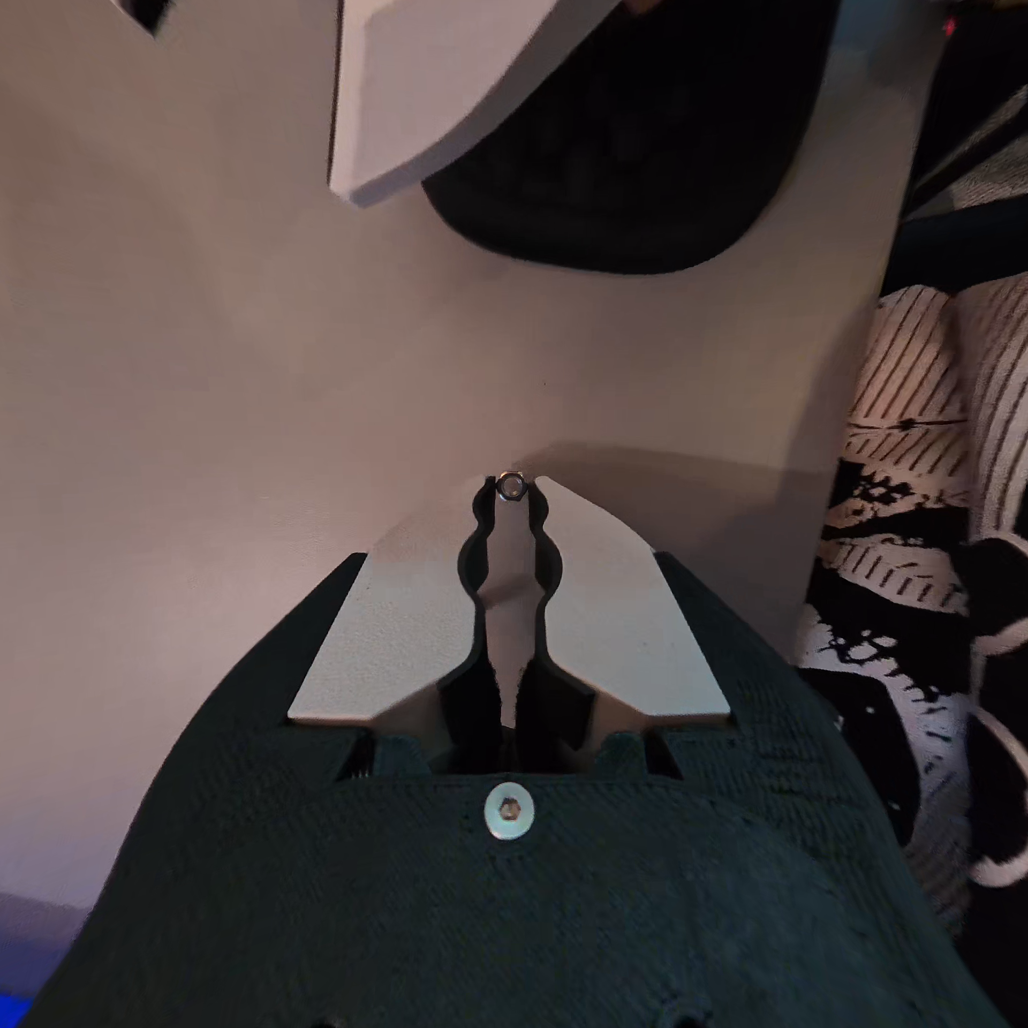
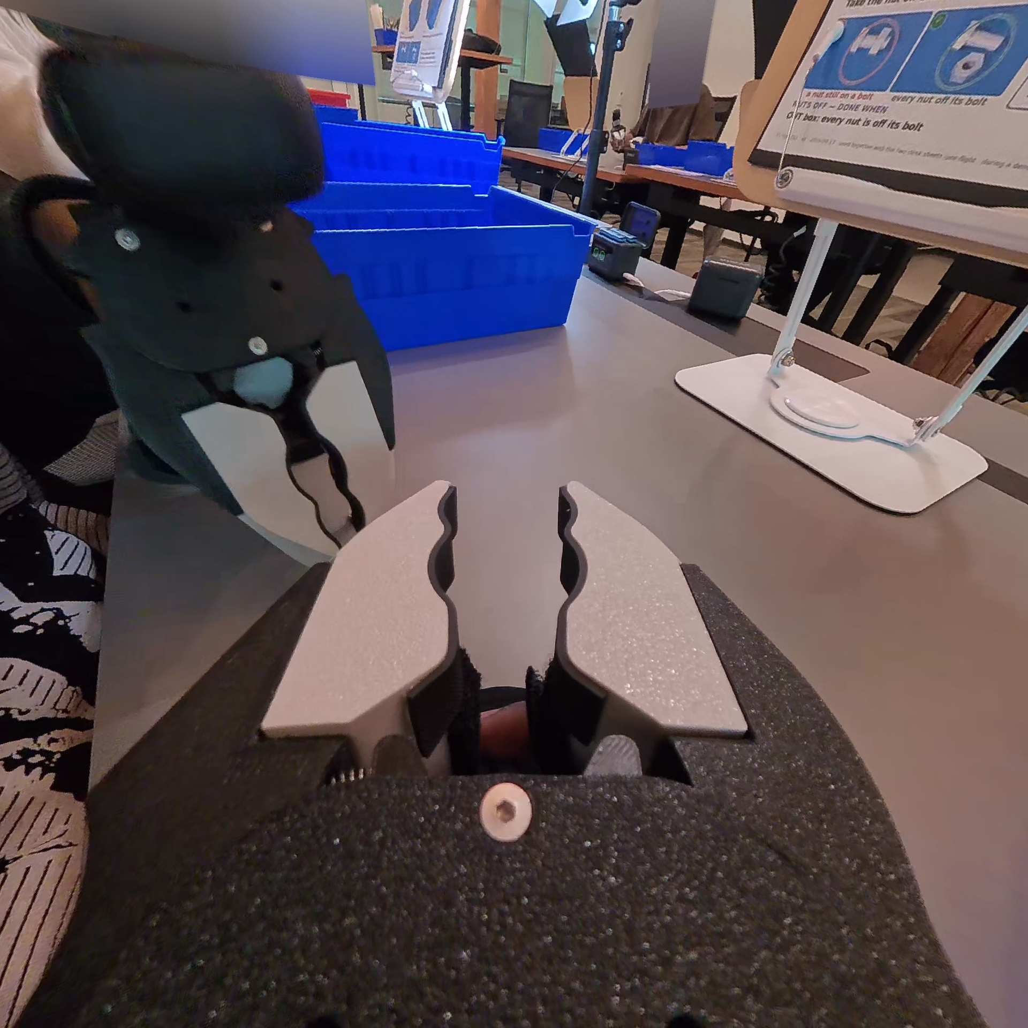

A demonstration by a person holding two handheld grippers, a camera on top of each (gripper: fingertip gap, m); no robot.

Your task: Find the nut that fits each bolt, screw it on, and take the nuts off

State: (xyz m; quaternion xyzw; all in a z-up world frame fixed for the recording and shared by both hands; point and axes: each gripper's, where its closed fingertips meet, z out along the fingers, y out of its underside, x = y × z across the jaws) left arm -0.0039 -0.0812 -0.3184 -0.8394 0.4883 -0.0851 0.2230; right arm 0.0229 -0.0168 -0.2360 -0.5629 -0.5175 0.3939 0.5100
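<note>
My left gripper (image 1: 512,483) is shut on a small silver hex nut (image 1: 512,488) pinched at its very fingertips, just above the grey table (image 1: 222,389). In the right wrist view the left gripper (image 2: 346,531) points down at the table on the left, its tips partly hidden behind my right finger. My right gripper (image 2: 507,495) is open and empty, held low over the table beside the left one. One of its white fingers (image 1: 434,83) shows at the top of the left wrist view. No bolt is in view.
Blue plastic bins (image 2: 445,267) stand at the back left of the table. A white stand (image 2: 834,439) carrying an instruction sheet is at the right, with small dark devices (image 2: 723,289) behind. A person's patterned black-and-white clothing (image 1: 918,500) lies along the table edge. My right fingertips sit around 10 cm from my left ones.
</note>
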